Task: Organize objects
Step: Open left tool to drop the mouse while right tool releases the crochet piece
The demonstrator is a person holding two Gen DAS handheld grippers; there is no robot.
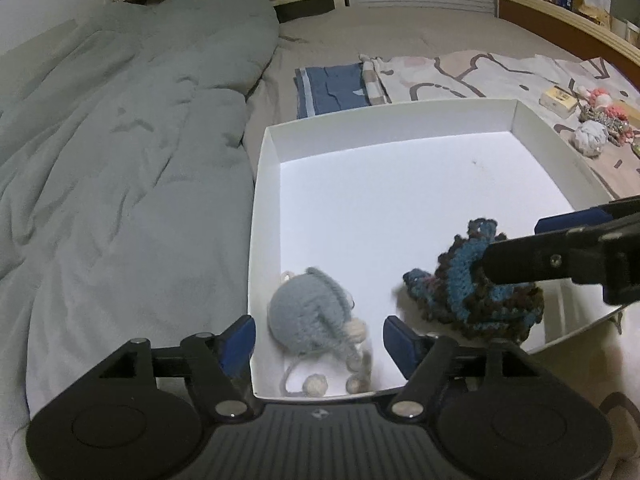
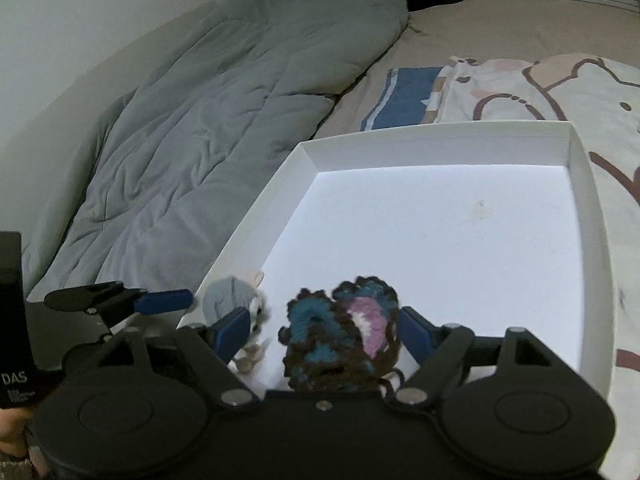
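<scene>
White box (image 1: 264, 184) rests on bed (image 1: 360, 40) beside grey duvet (image 1: 120, 140).

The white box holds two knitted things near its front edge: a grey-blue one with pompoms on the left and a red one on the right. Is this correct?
Not quite. The piece on the right is not red: the crocheted piece is dark brown and teal with a pink and white patch, as the right wrist view shows. The rest stands: it and the grey-blue knitted piece with pompoms lie in the white box near its front edge.

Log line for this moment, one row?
left gripper: open, over grey knit | right gripper: open, around dark knit | both knits in white box
</scene>
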